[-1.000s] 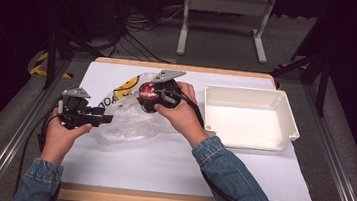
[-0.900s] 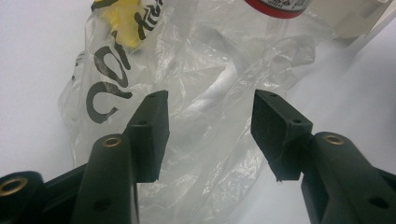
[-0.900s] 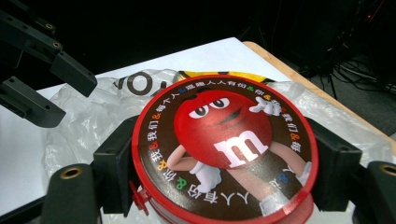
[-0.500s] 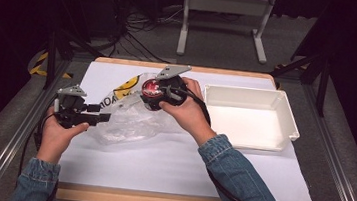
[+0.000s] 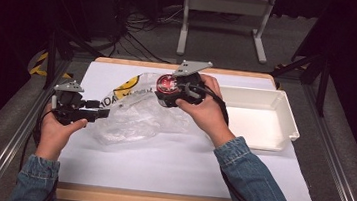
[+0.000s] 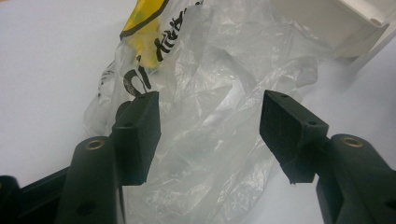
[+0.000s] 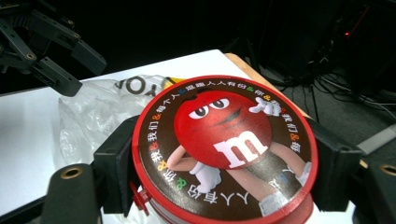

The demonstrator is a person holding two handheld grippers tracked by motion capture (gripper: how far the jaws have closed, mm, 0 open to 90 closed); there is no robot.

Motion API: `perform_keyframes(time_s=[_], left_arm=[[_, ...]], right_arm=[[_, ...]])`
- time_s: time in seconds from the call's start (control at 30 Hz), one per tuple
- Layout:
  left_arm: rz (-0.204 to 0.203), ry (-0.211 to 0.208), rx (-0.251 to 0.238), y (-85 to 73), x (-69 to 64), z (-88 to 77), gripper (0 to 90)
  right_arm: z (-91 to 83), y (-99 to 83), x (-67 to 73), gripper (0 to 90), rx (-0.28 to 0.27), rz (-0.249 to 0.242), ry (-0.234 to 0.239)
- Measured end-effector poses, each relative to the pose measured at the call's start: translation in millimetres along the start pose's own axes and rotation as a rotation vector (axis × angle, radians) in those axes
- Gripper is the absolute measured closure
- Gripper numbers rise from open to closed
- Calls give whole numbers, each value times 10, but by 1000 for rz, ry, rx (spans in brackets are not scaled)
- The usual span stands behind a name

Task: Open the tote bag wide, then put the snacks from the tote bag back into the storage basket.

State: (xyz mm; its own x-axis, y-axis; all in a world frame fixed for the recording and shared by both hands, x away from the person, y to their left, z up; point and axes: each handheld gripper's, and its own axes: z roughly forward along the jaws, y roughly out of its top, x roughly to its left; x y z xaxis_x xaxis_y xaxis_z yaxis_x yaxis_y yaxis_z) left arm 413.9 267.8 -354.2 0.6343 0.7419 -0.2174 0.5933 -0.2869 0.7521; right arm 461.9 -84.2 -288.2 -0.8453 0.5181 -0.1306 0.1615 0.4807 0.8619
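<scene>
A round red tin (image 7: pixel 224 154) with a red candy character on its lid sits between the pads of my right gripper (image 7: pixel 219 161), which is shut on its rim. In the high view my right gripper (image 5: pixel 168 90) holds the tin (image 5: pixel 167 84) above the far end of a crumpled clear plastic bag (image 5: pixel 134 118) with yellow and black print. My left gripper (image 5: pixel 100 113) is level at the bag's left edge. Its jaws have just been opening. In the left gripper view the left gripper (image 6: pixel 210 128) stands wide, the bag (image 6: pixel 219 79) lies behind the gap, and no pad presses on it.
A white paper sheet (image 5: pixel 174 165) covers the wooden table. A shallow white tray (image 5: pixel 285 119) stands at the right, its corner (image 6: pixel 336 23) beyond the bag. Dark floor, cables and a metal stand lie past the table's far edge.
The right hand has lifted the tin up and a little to the right, away from the bag. The left gripper's jaws have spread apart at the bag's edge; that hand has hardly moved.
</scene>
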Motion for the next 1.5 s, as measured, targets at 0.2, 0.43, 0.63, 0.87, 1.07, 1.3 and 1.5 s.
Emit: perform_keyframes(time_s=[0.2,0.43,0.63,0.87,1.07,1.3,1.5], left_arm=[[0,8,3,-10,10,-8,391],[-6,15,-4,-29,38,-53,391],[-8,17,-15,-33,50,-89,394],[-11,19,-28,-42,64,-122,399],[-8,23,-35,-62,70,-154,402],[-15,32,-33,-97,67,-193,402],[-21,43,-39,-137,73,-250,401]], right_arm=[[-233,-68,-178,246,2,27,-36],[-416,-86,-376,246,-1,52,-70],[-481,-116,-502,247,7,49,-77],[-585,-197,-659,247,21,43,-80],[-704,-282,-806,247,13,49,-82],[-813,-397,-959,247,16,55,-98],[-851,-525,-1073,247,28,61,-94]])
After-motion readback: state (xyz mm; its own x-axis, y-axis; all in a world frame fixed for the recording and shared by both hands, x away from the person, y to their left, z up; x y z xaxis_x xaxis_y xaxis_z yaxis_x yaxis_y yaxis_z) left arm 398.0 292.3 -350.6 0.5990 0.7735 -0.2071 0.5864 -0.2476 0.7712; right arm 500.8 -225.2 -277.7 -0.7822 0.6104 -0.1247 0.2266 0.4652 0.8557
